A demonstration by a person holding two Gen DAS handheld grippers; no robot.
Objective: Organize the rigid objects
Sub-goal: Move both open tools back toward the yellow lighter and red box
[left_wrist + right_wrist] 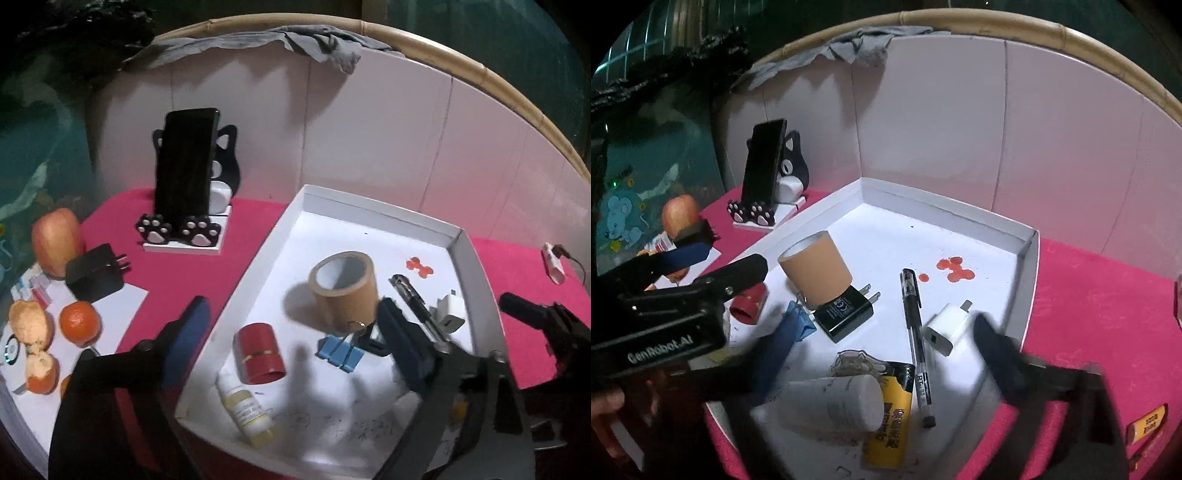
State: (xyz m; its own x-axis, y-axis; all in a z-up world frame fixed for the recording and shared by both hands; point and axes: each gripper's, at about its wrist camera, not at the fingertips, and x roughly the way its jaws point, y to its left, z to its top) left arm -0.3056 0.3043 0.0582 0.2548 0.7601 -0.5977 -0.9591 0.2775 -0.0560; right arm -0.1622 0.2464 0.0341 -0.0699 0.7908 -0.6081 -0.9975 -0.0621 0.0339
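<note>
Hovering over a white tray [373,229] on a pink tabletop [207,273], two hand-held tools are shown with their jaws spread wide and nothing between them.

At far left, off the tray, an apple [55,245], a black charger [94,277] and an orange [79,323] are seen beside a phone [186,162] propped on a paw-footed stand [177,230]. These loose rigid items appear yet to be gathered.

Next, the left tool [291,339] is held above the tray's near left part, where a red cylinder [260,356] and a small bottle [251,413] lie. Toward the middle, a tape roll [343,288] stands upright, with blue clips [340,354] just in front of it.

Further right, a pen [916,332] and a white plug [945,328] lie inside the tray, with the right tool [882,354] poised over them; a white cup [831,406] lies tipped on a yellow packet [890,424] nearest the camera.

For the next pick, one item would best be singled out, the jaws lowered squarely astride its narrow sides, and neighbours left undisturbed; the pen, lying close beside the plug, looks likely to roll if nudged.
</note>
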